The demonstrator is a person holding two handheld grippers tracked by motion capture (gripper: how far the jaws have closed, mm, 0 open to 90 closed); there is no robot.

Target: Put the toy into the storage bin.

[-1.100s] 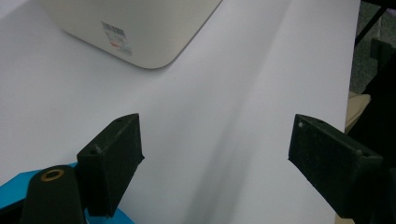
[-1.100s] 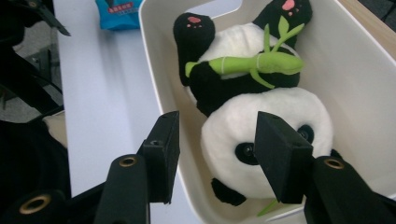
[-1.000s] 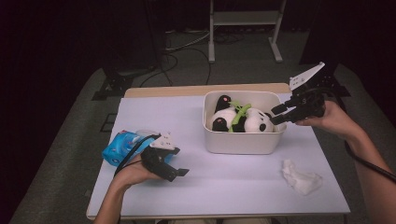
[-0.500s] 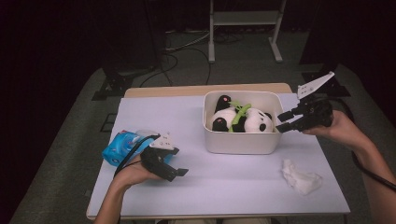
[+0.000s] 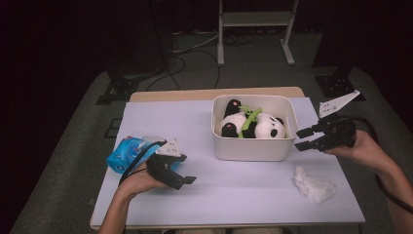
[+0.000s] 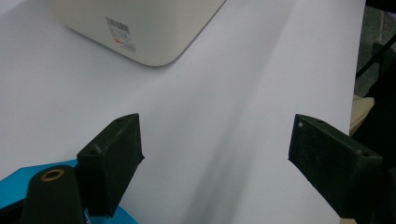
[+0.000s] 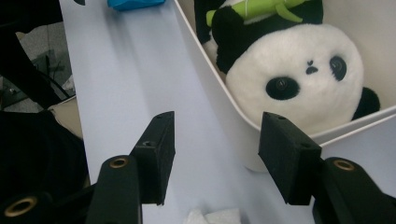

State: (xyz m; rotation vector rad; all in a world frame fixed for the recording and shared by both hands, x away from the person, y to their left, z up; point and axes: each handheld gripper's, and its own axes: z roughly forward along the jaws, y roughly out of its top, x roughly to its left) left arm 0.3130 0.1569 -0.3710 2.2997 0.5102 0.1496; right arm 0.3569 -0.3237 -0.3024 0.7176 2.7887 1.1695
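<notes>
Jaws of the right gripper [image 5: 303,139], just opening and empty, flank the white bin [image 5: 253,146] holding a panda plush [image 7: 299,79]; the left gripper [image 5: 187,179] rests wide open.

- Right gripper [image 7: 215,156]: black jaws parted, bin corner between them
- White plastic bin [image 7: 219,105] holds black-and-white plush panda [image 7: 299,74]
- Crumpled white tissue [image 7: 212,217] below

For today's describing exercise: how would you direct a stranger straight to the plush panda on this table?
Start at the white table and find the cream bin toward its far right side. Inside lies the plush panda, black and white with a green bamboo piece across it. The blue packet at the left and the crumpled tissue lie outside the bin.
</notes>
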